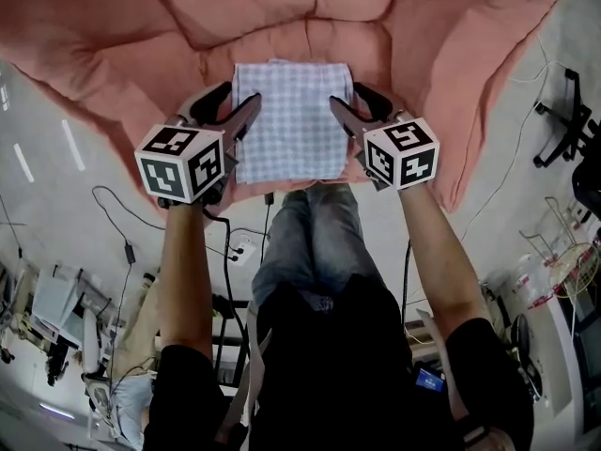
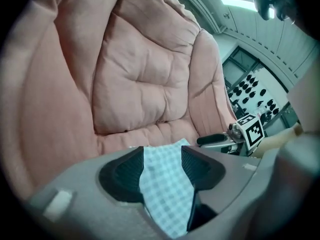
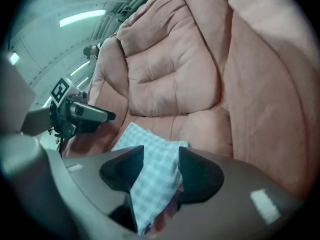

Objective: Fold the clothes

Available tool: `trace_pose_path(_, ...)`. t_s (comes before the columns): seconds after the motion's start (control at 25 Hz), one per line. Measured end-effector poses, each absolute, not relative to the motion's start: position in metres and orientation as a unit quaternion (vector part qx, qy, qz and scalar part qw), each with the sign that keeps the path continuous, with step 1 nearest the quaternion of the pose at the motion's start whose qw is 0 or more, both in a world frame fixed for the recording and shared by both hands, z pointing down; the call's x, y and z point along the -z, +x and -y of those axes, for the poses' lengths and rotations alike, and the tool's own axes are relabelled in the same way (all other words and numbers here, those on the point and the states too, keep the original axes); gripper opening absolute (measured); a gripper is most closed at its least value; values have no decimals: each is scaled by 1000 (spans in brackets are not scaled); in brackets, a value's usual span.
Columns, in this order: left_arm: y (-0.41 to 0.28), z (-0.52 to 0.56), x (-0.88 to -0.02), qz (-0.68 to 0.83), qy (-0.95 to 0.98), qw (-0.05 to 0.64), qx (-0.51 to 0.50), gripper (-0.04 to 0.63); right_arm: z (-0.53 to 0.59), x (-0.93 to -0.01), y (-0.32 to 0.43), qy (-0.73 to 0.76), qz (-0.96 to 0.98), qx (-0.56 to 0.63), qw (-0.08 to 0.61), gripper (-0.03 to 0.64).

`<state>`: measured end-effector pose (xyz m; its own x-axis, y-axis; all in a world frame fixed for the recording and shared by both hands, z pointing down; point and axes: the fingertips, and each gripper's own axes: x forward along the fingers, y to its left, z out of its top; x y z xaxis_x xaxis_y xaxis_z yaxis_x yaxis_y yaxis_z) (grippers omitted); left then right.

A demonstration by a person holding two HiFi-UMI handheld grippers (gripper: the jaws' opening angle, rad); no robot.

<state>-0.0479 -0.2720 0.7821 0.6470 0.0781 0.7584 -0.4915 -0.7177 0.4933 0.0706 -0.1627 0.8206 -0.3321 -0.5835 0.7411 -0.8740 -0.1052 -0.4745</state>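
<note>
Black shirt (image 1: 338, 365), blue jeans (image 1: 305, 238); grey left claw (image 1: 239, 99), right claw (image 1: 345, 96) (black ribbed pads (image 2: 122, 176)); black-marked cubes (image 1: 180, 163).

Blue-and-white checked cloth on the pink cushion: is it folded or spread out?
Folded: the blue-and-white checked cloth lies as a small, neat rectangle on the pink padded cushion.

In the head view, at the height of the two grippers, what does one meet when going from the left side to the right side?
left gripper → checked cloth → right gripper
</note>
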Motion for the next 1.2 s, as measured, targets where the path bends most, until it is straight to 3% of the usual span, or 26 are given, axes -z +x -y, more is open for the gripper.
trace_pose_path(0.44,-43,249,-759,109,854,315,-399,222,157,-783,61,563,672,-458,147,204)
trace_pose_path(0.64,-55,246,-706,131,873,300,-362,158,149,-721,53,572,689,-419,148,150)
trace_pose_path(0.76,-62,245,-664,156,885,278,-340,83,145,-675,54,583,698,-392,142,115)
trace_pose_path(1.2,-51,242,-517,189,903,246,-296,8,144,-527,98,627,702,-322,98,74)
